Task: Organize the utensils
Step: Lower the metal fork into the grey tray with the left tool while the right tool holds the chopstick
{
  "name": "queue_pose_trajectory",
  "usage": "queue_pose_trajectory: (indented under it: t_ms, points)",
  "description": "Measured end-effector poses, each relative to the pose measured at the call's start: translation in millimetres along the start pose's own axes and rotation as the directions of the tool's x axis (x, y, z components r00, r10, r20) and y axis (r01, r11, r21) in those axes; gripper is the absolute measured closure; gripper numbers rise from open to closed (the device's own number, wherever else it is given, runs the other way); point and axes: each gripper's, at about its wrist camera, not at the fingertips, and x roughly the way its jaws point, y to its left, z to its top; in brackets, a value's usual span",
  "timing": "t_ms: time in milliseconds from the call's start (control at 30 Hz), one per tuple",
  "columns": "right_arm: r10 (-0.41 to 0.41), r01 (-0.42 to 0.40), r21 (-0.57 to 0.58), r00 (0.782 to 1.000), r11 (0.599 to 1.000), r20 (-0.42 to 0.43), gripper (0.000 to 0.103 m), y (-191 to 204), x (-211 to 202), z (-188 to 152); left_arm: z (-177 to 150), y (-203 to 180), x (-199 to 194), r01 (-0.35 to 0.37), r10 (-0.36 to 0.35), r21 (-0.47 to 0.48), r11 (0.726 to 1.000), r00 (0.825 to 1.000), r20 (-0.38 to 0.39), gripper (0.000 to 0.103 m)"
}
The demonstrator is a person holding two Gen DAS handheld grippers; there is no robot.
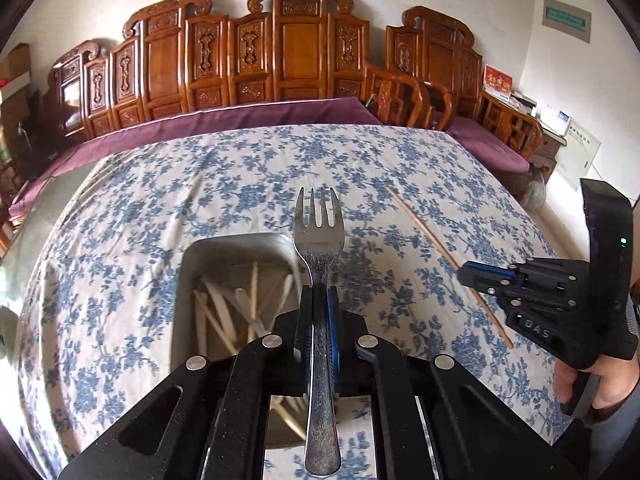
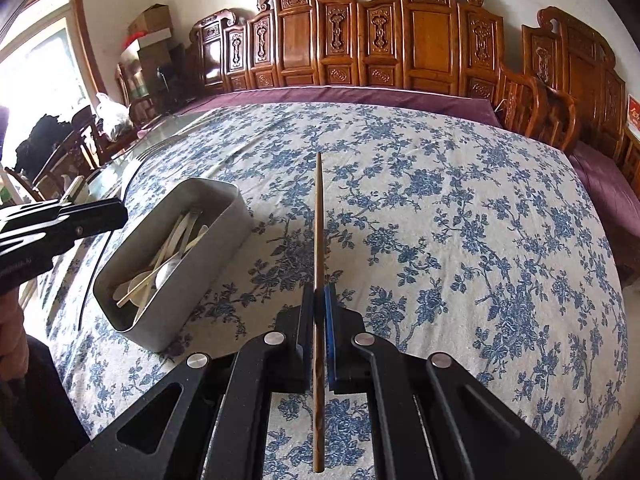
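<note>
A steel fork point(image 1: 318, 236) points away from me, its handle clamped in my left gripper point(image 1: 320, 294), which is shut on it and hangs over a grey metal box point(image 1: 188, 264). The box point(image 2: 236, 204) holds several pale spoons and chopsticks point(image 2: 168, 256). My right gripper point(image 2: 319, 292) is shut on a thin wooden chopstick point(image 2: 319, 208) that sticks out forward above the cloth. In the left wrist view the right gripper point(image 1: 466, 276) shows at the right with the chopstick point(image 1: 420, 226) slanting through it. The left gripper point(image 2: 116, 214) shows at the left edge of the right wrist view.
A blue-flowered cloth point(image 2: 460, 200) covers the table. Carved wooden benches point(image 1: 280, 52) with purple cushions line the far side. A person's hand point(image 1: 604, 384) holds the right gripper's handle. Boxes and bags point(image 2: 148, 40) stand at the far left by a window.
</note>
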Motion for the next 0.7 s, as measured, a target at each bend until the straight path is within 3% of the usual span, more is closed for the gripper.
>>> queue_pose_trajectory:
  t_ms: [333,700]
  points:
    - [-0.009,0.009,-0.042,1.000,0.999,0.013,0.097,26.4,2.8,-0.9,-7.4,55.5,19.4,-0.056,0.055,-0.023,0.998,0.998,-0.017,0.097]
    - [-0.008,0.010,-0.074,1.000,0.997,0.027,0.097,45.0,8.4,-0.6,-25.1,78.2,59.9,-0.050,0.042,-0.072,0.996,0.994,-0.103,0.097]
